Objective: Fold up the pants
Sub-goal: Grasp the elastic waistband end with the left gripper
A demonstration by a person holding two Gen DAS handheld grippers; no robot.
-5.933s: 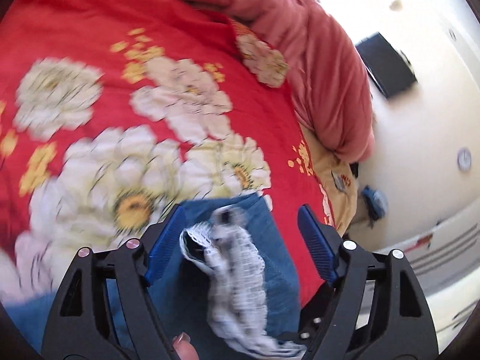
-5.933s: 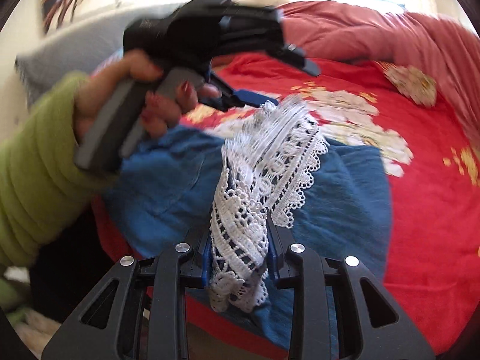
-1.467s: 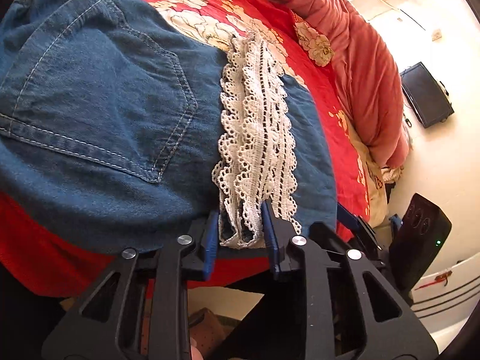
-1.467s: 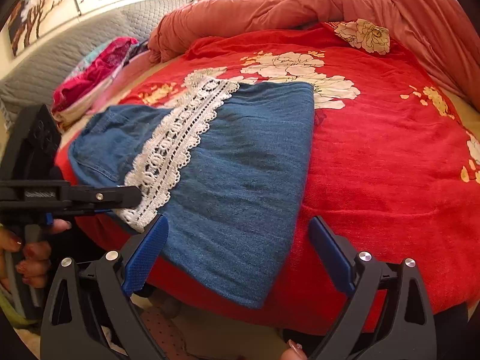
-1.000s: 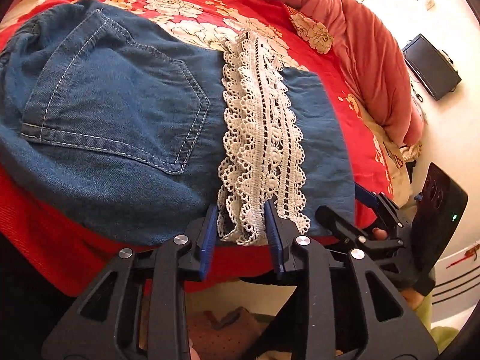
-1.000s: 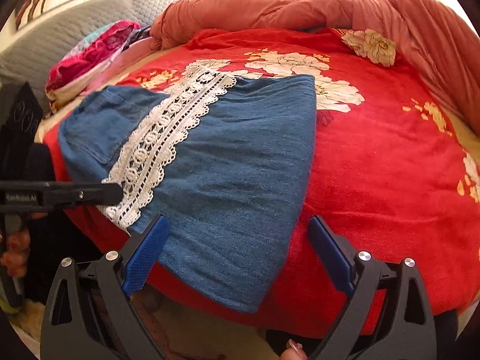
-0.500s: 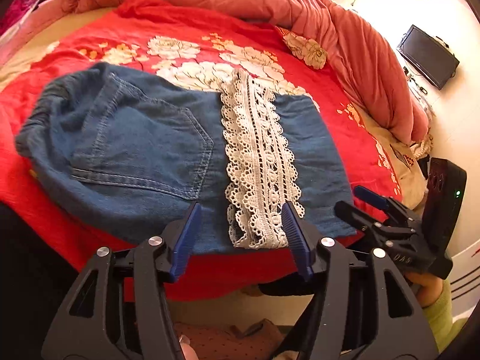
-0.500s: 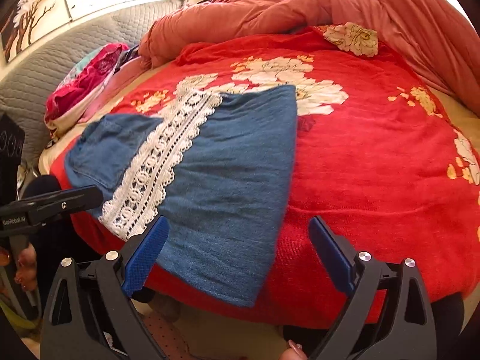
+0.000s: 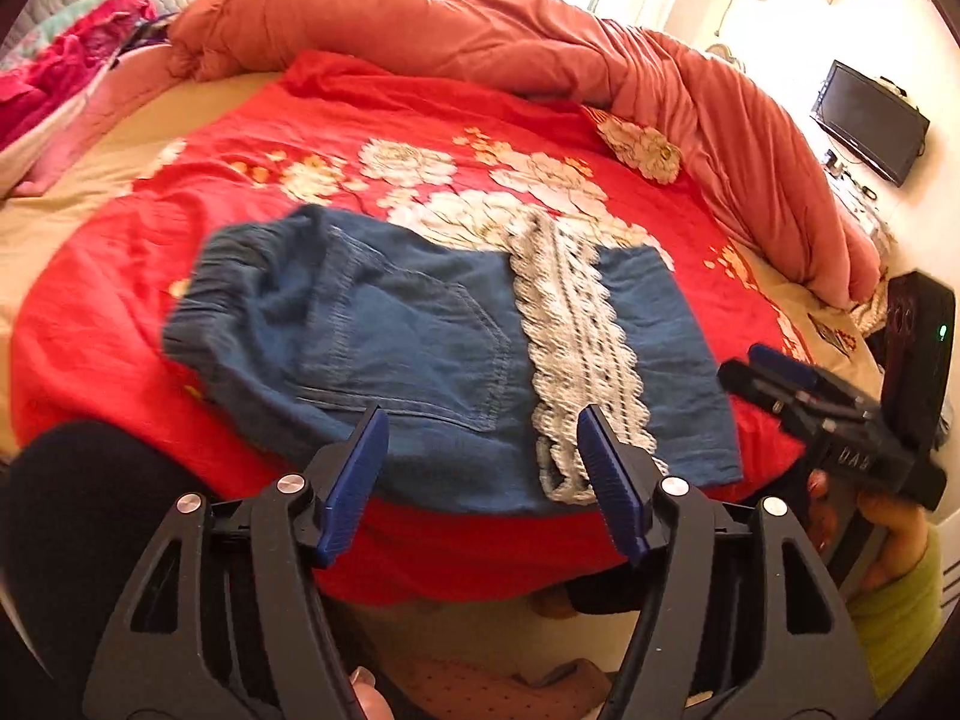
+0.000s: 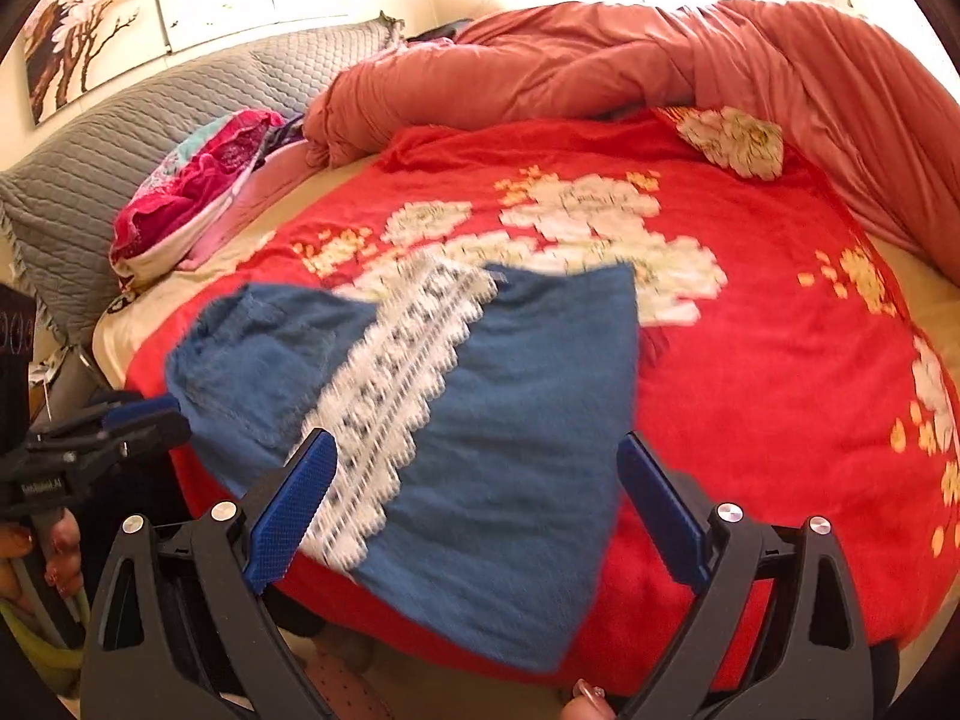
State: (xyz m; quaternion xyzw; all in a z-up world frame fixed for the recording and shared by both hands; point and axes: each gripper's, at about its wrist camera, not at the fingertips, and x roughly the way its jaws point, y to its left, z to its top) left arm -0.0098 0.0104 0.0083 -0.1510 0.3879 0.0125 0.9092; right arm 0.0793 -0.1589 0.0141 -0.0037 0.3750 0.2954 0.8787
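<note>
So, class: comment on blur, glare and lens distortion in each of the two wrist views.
Left wrist view: fisheye bends the bed's edge; window glare at top; the denim pants only mildly soft. Right wrist view: heavier motion blur smears the lace trim and the blanket's flowers; the window is washed out.

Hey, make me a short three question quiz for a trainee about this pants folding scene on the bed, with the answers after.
1. True or false: the left gripper has its jaws shut on the lace trim.
2. What do the folded denim pants lie on?
A. a grey pillow
B. a red floral blanket
C. the floor
3. Which garment detail shows left of the lace in the left wrist view?

Key:
1. False; the jaws have just been opening and stand apart, with nothing held.
2. B, the red floral blanket.
3. A back pocket.
</note>
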